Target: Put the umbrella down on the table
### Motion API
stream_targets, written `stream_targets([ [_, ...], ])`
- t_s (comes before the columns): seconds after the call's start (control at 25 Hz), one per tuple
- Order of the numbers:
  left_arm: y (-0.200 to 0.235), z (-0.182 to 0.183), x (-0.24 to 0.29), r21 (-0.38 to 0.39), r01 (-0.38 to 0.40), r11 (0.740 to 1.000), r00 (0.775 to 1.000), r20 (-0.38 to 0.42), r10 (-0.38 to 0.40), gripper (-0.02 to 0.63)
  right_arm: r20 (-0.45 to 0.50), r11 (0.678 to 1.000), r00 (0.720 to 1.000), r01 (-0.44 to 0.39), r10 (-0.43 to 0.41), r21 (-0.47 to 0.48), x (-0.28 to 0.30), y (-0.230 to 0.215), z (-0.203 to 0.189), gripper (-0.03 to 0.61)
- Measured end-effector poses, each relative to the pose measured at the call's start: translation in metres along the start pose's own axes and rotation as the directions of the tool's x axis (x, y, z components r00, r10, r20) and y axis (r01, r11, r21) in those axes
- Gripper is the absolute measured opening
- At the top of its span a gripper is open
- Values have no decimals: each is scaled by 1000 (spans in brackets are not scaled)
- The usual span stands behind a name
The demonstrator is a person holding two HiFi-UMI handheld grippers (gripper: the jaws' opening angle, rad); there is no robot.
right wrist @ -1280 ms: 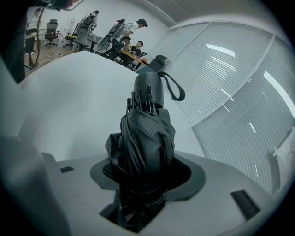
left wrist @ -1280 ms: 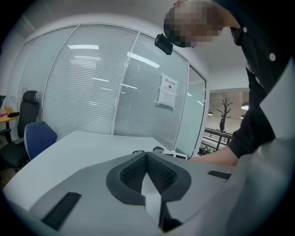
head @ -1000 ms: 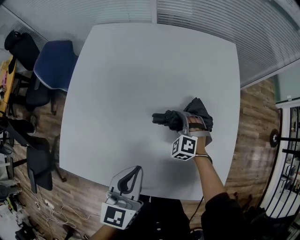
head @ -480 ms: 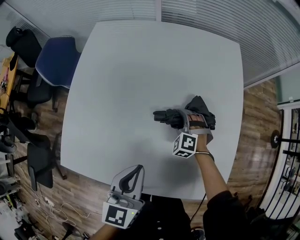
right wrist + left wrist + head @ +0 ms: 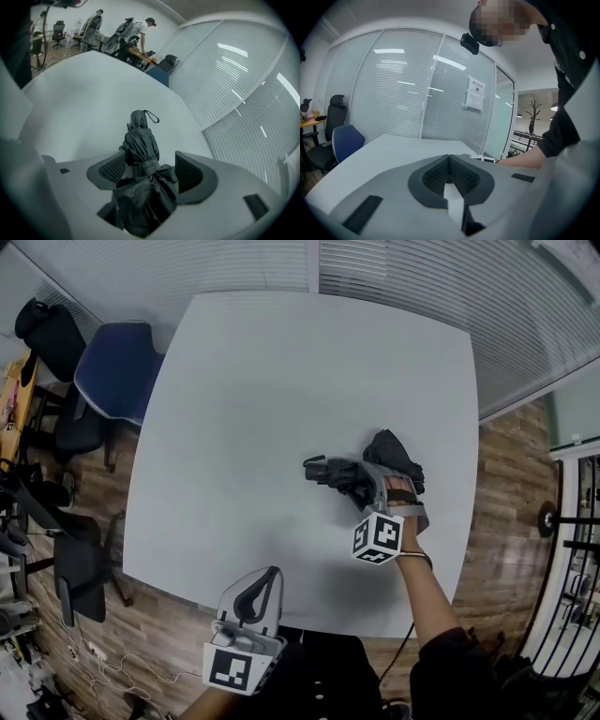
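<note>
Right gripper view: the right claw has just been opening, its jaws now apart on either side of the folded black umbrella, which lies on the white worktop. The left claw is closed on nothing, by the worktop's near edge.

Black folded umbrella, lying on white table

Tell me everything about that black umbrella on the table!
The umbrella is small, black and folded, made of crinkly cloth. A strap wraps its middle. Loose folds bunch at one end, and the stubby other end has a thin loop. It lies on the white table, inside the right gripper, whose jaws have just been opening and stand wide.
</note>
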State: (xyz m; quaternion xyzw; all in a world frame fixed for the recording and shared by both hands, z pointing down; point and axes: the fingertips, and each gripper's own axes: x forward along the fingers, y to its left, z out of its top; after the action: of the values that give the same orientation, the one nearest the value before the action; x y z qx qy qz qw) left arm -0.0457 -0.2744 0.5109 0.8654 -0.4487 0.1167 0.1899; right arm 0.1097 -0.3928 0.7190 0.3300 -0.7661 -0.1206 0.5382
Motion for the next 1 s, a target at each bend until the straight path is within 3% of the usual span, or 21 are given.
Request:
stream_targets([
  [0.04,0,2,0,1,0,1000,1000,7,0,15,36,999,999,17,-19,48,-8,-5,4,327],
  [0.08,1,4,-1,2,-1,1000,1000,15,1,15,82,993,996,38,-47,113,-19,-11,9,254],
  [0.12,1,6,-2,5,-3,1000,1000,23,3,15,129,981,988,56,-81,188,-31,-17,15,137],
  [0.16,2,8,-3,13,-4,1000,1000,31,4,15,168,962,979,66,-114,265,-44,-24,19,83],
  [0.24,3,13,-6,36,-5,999,999,52,3,15,217,917,961,74,-170,391,-67,-34,25,44],
  [0.44,4,31,-10,99,-11,995,995,103,1,16,305,840,918,52,-253,540,-116,-52,41,29],
  [0.52,3,36,-13,111,-3,994,993,121,-11,16,339,822,893,57,-295,567,-137,-61,49,29],
  [0.6,4,43,-15,119,5,993,990,139,-21,16,361,784,864,58,-350,618,-158,-70,53,29],
  [0.8,9,57,-19,137,7,991,983,178,-32,16,335,606,835,-2,-436,795,-208,-82,39,28],
  [0.88,12,63,-21,145,2,989,981,192,-30,16,334,544,808,-20,-485,839,-231,-86,36,28],
  [1.0,16,75,-24,155,-5,988,975,221,-30,15,320,476,761,-16,-565,879,-263,-93,29,29],
])
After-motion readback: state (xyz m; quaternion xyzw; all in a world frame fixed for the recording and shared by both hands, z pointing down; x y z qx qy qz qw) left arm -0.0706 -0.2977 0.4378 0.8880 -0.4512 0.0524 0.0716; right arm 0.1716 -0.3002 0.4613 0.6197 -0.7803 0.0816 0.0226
